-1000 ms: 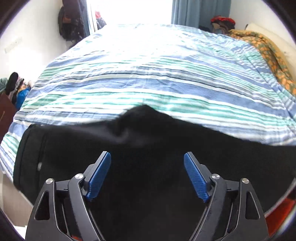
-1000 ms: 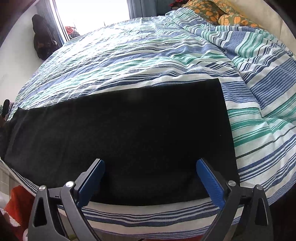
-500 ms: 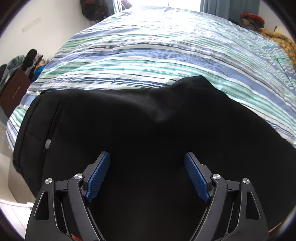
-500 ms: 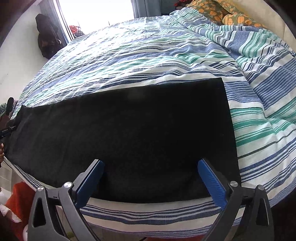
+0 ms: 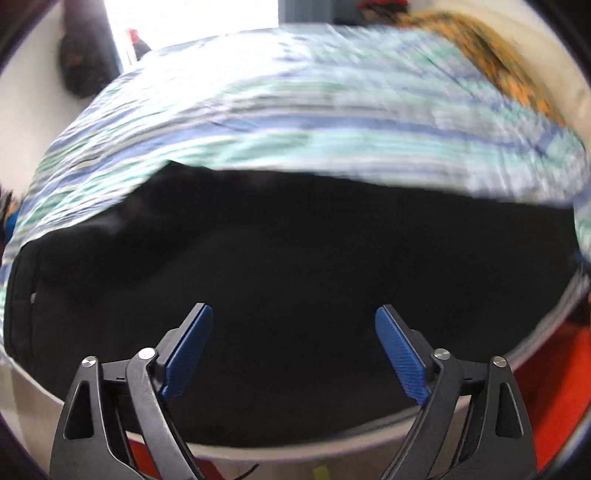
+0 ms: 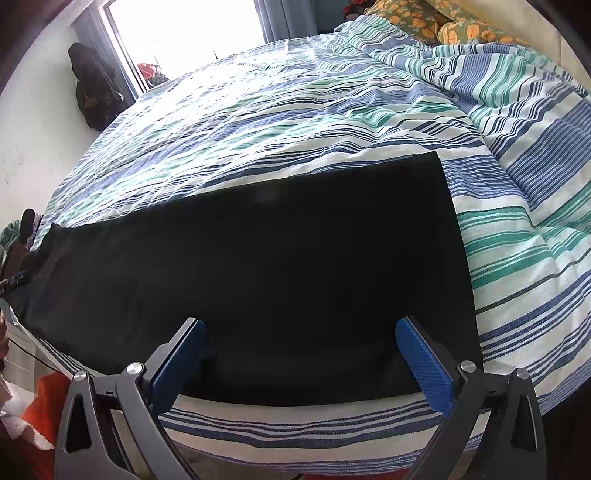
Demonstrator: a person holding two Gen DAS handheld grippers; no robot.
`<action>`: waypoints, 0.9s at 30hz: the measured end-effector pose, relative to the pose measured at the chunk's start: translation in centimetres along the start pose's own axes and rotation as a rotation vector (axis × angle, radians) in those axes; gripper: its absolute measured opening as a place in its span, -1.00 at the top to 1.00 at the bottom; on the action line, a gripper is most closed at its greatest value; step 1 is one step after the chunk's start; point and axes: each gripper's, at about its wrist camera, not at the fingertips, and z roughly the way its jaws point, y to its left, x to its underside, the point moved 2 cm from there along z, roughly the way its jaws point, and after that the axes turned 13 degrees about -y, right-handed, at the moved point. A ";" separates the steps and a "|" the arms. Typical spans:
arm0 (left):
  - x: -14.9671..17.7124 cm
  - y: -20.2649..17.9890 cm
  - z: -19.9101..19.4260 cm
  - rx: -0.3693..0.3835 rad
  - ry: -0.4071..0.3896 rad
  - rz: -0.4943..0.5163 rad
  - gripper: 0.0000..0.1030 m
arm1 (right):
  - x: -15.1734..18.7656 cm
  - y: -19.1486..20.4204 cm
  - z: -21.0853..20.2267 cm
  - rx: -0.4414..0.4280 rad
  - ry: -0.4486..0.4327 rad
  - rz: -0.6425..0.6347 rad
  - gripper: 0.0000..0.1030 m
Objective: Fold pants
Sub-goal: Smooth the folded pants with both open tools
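Pants (image 6: 280,280) black, flat along near edge of striped bed (image 6: 295,110) | long axis left-right, hem end right, waist end left | right claw (image 6: 301,363) spread wide, empty, over hem end near edge | left claw (image 5: 293,354) spread wide, empty, over waist end | each claw nearest its own end

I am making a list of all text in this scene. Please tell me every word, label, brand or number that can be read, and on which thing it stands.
There is no readable text in either view.
Black fabric pants: no label or print shows.
Blue, green and white striped bedspread: only stripes.
Orange flowered pillow: only pattern.
Left wrist view: blurred by motion.
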 end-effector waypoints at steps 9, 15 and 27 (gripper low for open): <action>1.7 -2.4 -0.6 0.031 0.011 0.064 -0.76 | 0.1 -0.5 -0.8 -0.040 -0.034 0.043 -0.98; -4.6 -7.8 0.2 0.139 -0.075 0.101 -0.76 | -0.1 -0.4 -1.0 -0.038 -0.055 0.063 -0.97; -0.2 -17.8 2.7 0.206 0.002 0.316 -0.76 | 0.1 -0.8 -1.8 -0.073 -0.070 0.067 -0.96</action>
